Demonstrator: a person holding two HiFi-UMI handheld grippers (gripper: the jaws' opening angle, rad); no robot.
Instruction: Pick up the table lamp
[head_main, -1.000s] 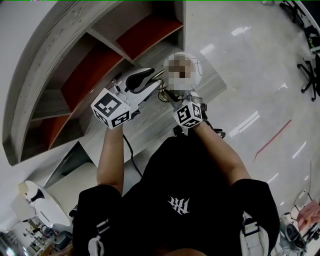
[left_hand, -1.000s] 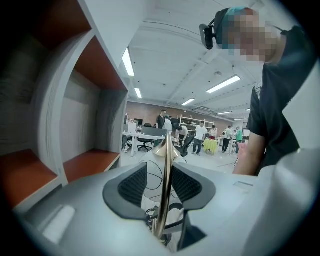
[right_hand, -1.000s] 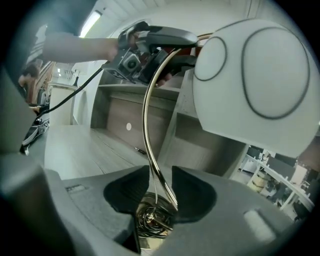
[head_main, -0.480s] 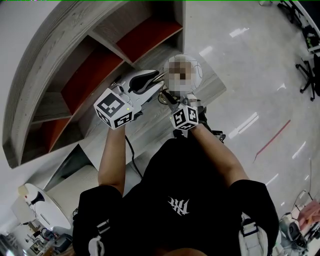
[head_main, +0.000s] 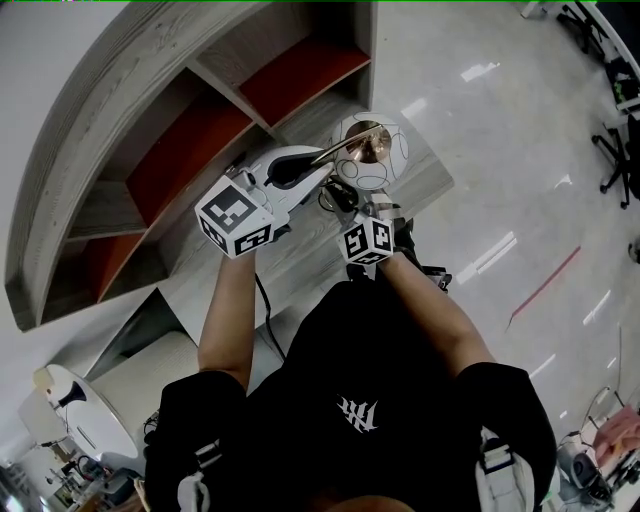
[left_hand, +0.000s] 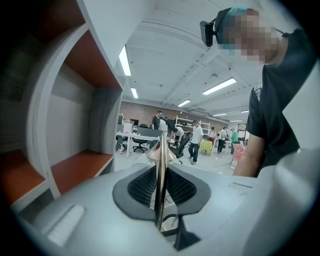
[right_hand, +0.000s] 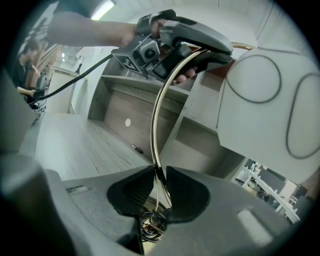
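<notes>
The big shelf (head_main: 150, 160) stands behind the grey desk (right_hand: 75, 140), where the table lamp (head_main: 372, 150) seems to stand. The left hand-held gripper (left_hand: 161, 182) is closing and pinches the thin bent stem up high. The right hand-held gripper (right_hand: 161, 187) is closing round the stem low down, not tight yet. Two holds should stop the lamp tipping.

Across the middle of the head view runs a pale grey wood-grain desk (head_main: 300, 250). Curved grey shelving with orange-red compartments (head_main: 185, 140) backs it at upper left. I see one small dark bit (right_hand: 136, 148) lying on it.
</notes>
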